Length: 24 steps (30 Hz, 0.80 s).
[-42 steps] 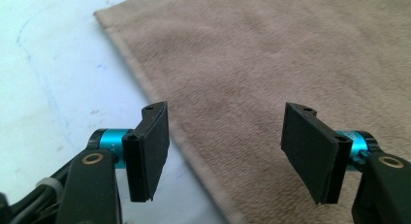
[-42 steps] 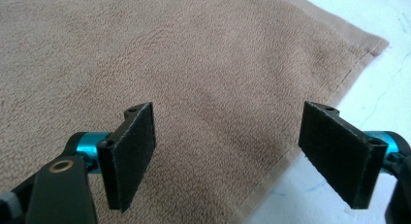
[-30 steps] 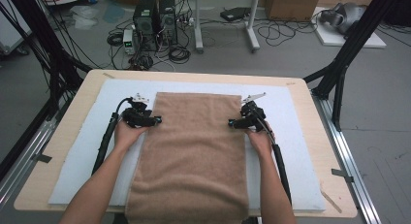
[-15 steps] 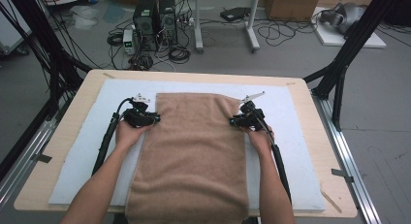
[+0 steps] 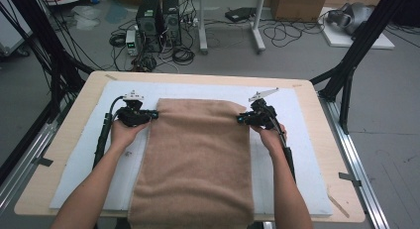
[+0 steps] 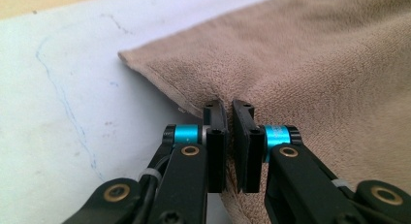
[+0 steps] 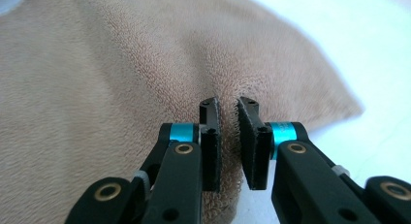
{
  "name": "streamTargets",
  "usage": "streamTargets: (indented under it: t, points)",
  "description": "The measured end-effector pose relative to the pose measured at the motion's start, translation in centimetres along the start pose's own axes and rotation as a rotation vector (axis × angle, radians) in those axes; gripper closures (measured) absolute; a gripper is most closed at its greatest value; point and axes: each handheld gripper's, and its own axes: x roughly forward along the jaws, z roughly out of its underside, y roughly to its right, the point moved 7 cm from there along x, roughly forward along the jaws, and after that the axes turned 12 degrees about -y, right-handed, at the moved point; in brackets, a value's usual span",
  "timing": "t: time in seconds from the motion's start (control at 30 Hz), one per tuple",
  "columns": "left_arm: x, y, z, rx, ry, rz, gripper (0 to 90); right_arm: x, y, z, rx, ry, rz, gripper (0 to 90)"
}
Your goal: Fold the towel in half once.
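A: What did we have in front of us?

B: We had a light brown terry-cloth towel [image 5: 195,159] spread lengthwise on the pale blue-white padded mat [image 5: 307,154] that covered the light wooden tabletop [image 5: 69,140]. Its near end hung over the table's front edge between our forearms, and its far end lay short of the mat's far border.

A: And our left gripper [image 5: 148,116]?

B: It sat at the towel's far left corner. In the left gripper view its jaws had just been closing, and we saw them clamped on the towel's hemmed edge [image 6: 194,105], with a fold of cloth pinched up between the black pads [image 6: 215,151]. The corner tip [image 6: 123,56] lay flat on the mat just beyond.

A: The right gripper [image 5: 242,119]?

B: It mirrored the left at the far right corner. Its jaws had also just been closing, and in the right gripper view the pads [image 7: 211,151] gripped a raised ridge of the pile [image 7: 228,95], so we were grasping the towel there too.

A: How did the cloth look between the two?

B: It ran roughly straight across the far edge from one gripper to the other, with slight puckers at each pinch. Behind the table we saw black computer towers [image 5: 158,16] and loose cables [image 5: 292,33] on the grey floor.
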Motion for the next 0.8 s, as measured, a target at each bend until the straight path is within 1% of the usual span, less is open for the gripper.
streamTargets:
  t: [0.03, 0.1, 0.13, 0.2, 0.23, 0.3, 0.37, 0.4, 0.43, 0.5, 0.53, 0.67, 0.7, 0.73, 0.77, 0.8]
  points:
    - [-0.4, 0.0, -0.1, 0.002, 0.012, 0.005, 84.4, -0.5, -0.2, -0.1, -0.003, 0.006, -0.007, 80.3]
    - [-1.1, 0.0, -0.4, -0.005, 0.039, 0.021, 84.4, -1.2, -0.3, -0.2, 0.007, 0.021, -0.025, 80.4]
    - [-1.5, 0.1, -0.6, 0.002, 0.042, 0.024, 84.4, -1.6, -0.4, -0.2, 0.009, 0.017, -0.039, 80.5]
    - [-2.2, 0.4, -0.8, 0.014, 0.048, 0.027, 84.4, -2.1, -0.7, -0.4, 0.008, 0.020, -0.050, 80.4]
    - [-2.6, 0.6, -0.9, 0.013, 0.051, 0.039, 84.4, -2.5, -0.9, -0.5, 0.008, 0.026, -0.054, 80.4]
    - [-3.4, 1.0, -0.8, 0.028, 0.060, 0.059, 84.3, -3.0, -1.5, -0.6, 0.000, 0.032, -0.059, 80.4]
    - [-4.4, 1.5, -0.6, 0.045, 0.058, 0.085, 84.2, -3.4, -2.1, -0.3, -0.015, 0.013, -0.063, 80.4]
    - [-4.9, 1.8, -0.4, 0.057, 0.062, 0.085, 84.1, -3.6, -2.5, -0.1, -0.019, 0.009, -0.067, 80.4]
    - [-5.2, 2.0, -0.1, 0.066, 0.067, 0.085, 84.1, -3.8, -2.9, 0.1, -0.020, 0.018, -0.080, 80.4]
    - [-5.8, 2.7, 0.8, 0.084, 0.051, 0.101, 84.1, -4.1, -3.7, 0.7, -0.021, 0.017, -0.089, 80.4]
    - [-6.0, 3.0, 1.4, 0.099, 0.044, 0.102, 84.1, -4.1, -4.2, 1.1, -0.032, 0.012, -0.091, 80.4]
    - [-6.7, 4.8, 4.0, 0.143, 0.039, 0.106, 84.2, -4.0, -6.0, 2.9, -0.064, -0.035, -0.103, 80.3]
    - [-6.8, 5.4, 4.9, 0.171, 0.017, 0.101, 84.3, -4.0, -6.5, 3.4, -0.073, -0.045, -0.108, 80.2]
    - [-6.8, 5.6, 5.5, 0.181, 0.013, 0.097, 84.4, -4.0, -7.2, 4.0, -0.096, -0.050, -0.116, 80.2]
    - [-6.9, 5.9, 6.3, 0.179, 0.004, 0.106, 84.5, -4.0, -7.7, 4.4, -0.108, -0.054, -0.124, 80.6]
    - [-6.9, 6.3, 7.1, 0.187, -0.001, 0.110, 84.6, -4.0, -8.2, 5.0, -0.130, -0.061, -0.132, 80.7]
